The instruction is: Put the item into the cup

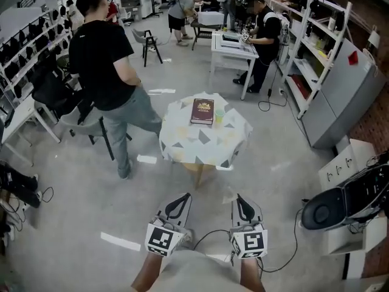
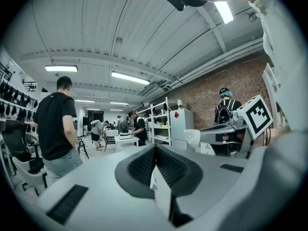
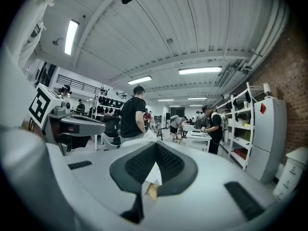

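A round table (image 1: 182, 143) with a patterned white cloth stands ahead of me on the grey floor. On its far side lies a dark red book-like box (image 1: 202, 111), and a small pale green cup (image 1: 219, 115) stands just right of it. My left gripper (image 1: 180, 201) and right gripper (image 1: 241, 202) are held low, side by side, short of the table's near edge. Both point toward the table, jaws closed tip to tip with nothing between them. In the left gripper view the left gripper (image 2: 155, 150) looks across the room; the right gripper (image 3: 156, 148) does too in its own view.
A person in a black T-shirt (image 1: 103, 59) stands left of the table beside a chair (image 1: 85, 119). A white desk (image 1: 234, 46) with more people is behind. Shelves (image 1: 316, 47) and a grey cabinet (image 1: 343, 96) line the right. A black device (image 1: 340, 202) and cables lie at lower right.
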`<state>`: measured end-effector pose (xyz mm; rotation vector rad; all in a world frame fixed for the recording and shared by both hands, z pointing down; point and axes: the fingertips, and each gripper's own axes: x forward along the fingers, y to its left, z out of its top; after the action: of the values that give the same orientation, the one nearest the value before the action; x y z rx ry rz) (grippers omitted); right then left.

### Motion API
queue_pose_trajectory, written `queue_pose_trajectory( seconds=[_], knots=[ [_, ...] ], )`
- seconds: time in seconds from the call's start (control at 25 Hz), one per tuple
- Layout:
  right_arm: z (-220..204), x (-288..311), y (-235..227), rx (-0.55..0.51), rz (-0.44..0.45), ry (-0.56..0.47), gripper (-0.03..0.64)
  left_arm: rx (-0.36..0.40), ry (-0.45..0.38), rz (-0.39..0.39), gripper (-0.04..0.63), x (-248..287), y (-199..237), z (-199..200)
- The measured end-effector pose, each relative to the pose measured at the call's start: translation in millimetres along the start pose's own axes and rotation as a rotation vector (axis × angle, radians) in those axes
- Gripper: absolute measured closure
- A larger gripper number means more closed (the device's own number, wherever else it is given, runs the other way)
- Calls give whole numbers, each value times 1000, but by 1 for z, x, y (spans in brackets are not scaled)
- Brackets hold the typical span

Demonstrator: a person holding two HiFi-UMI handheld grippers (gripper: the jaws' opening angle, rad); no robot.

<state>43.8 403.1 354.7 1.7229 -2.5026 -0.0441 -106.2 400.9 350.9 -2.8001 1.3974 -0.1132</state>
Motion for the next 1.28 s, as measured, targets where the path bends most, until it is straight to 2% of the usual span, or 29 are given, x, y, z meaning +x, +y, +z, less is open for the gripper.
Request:
queue_pose_trajectory(
  seconds=[0.64, 0.96, 1.28],
  knots=[
    [5, 85, 20, -18, -54, 38, 612, -12, -14, -56, 583, 42, 90, -2],
    [3, 108, 4, -16, -95, 46, 612, -23, -10, -73, 583, 67, 106, -7],
    [-4, 135, -14, 7, -99, 45, 612, 3, -13, -82, 583, 98, 115, -7]
  ],
)
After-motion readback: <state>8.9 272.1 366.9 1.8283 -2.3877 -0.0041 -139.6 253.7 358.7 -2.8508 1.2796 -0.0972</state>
